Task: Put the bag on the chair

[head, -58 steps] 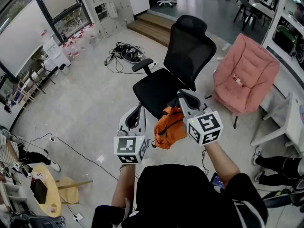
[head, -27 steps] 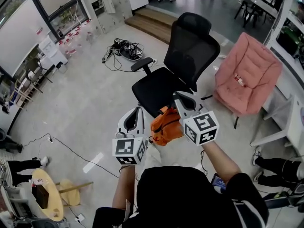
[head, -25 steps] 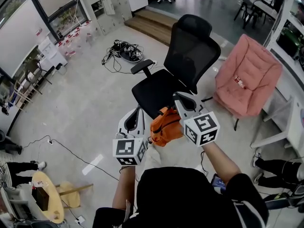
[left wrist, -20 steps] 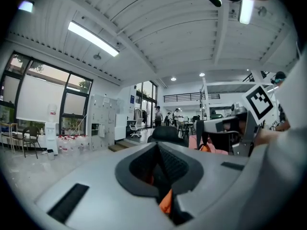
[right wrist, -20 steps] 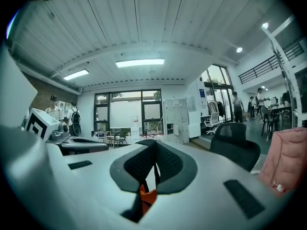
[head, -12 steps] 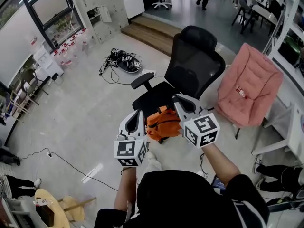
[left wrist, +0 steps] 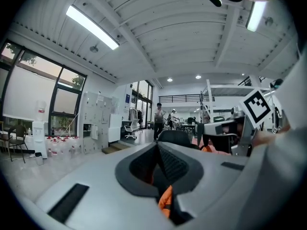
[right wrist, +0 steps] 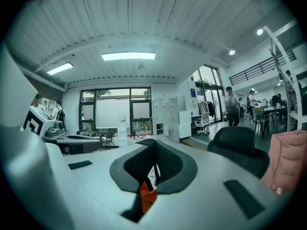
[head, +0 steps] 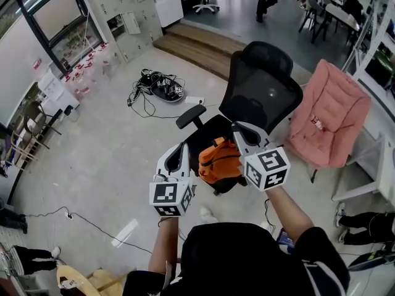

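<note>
At your far left a big window (head: 43,8) runs along the wall, with a row of red-capped bottles (head: 83,73) on the floor (head: 92,147) below it. Further in, a tangle of cables (head: 157,86) lies in front of the wooden steps (head: 197,39). Your left gripper (head: 183,150) points level, its marker cube nearest you. Its own view shows the jaws clenched together on a fold of the bag (head: 219,160), with orange cloth pinched low between them. The bag hangs in the air between your two grippers, gripped at its left and right sides and bunched in the middle. In the head view it lies over the near edge of the seat of the chair (head: 262,94). You cannot tell from that view whether it touches the seat, but both grippers have hold of it. Your right gripper (head: 237,129) is at the bag's right side, pointing nearly level. Its own view shows its jaws closed tight as well, with a scrap of orange cloth caught between them. The chair is black, with a mesh back and a headrest. It stands straight ahead of you, its seat turned toward you and one armrest out to the left. To its right, well apart from the bag, stands a pink seat (head: 327,116) with thick padding.
</note>
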{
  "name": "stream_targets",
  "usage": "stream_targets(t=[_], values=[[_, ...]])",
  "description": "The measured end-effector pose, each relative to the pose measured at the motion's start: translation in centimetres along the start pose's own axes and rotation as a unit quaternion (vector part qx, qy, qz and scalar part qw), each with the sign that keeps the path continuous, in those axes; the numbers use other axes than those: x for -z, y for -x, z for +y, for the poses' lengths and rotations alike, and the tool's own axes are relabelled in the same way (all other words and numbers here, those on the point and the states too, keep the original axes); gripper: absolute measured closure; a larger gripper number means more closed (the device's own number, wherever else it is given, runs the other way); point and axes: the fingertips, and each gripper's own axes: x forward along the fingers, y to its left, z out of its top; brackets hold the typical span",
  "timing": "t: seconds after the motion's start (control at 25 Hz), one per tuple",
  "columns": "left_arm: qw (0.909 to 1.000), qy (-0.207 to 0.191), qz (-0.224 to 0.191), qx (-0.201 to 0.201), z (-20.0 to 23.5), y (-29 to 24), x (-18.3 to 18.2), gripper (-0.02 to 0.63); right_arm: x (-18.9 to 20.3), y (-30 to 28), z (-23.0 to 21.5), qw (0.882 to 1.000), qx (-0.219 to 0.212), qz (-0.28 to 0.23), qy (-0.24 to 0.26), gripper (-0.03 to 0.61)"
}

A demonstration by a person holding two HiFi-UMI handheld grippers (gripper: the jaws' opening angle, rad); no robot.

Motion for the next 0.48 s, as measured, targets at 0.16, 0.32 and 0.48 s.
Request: stream_targets(t=[0.16,0.32,0.48], values=[[0.9999,0.001,0.001,0.012,2.5,-1.7,-0.3,0.601,-0.1,-2.8,-0.2,1.000,0.016,0.004,-0.001,0.577],[0.9997,0.003,0.000,0.024,4.7,-2.9,-0.7,0.603,-0.3,-5.1,-0.1,0.999,0.032,0.006,-0.004,0.577],[0.9994,0.004,0.000,0.034,6.9,-4.0,-0.5,0.601,-0.1,-7.4,0.4,0.999,0.042,0.009,-0.004,0.577]])
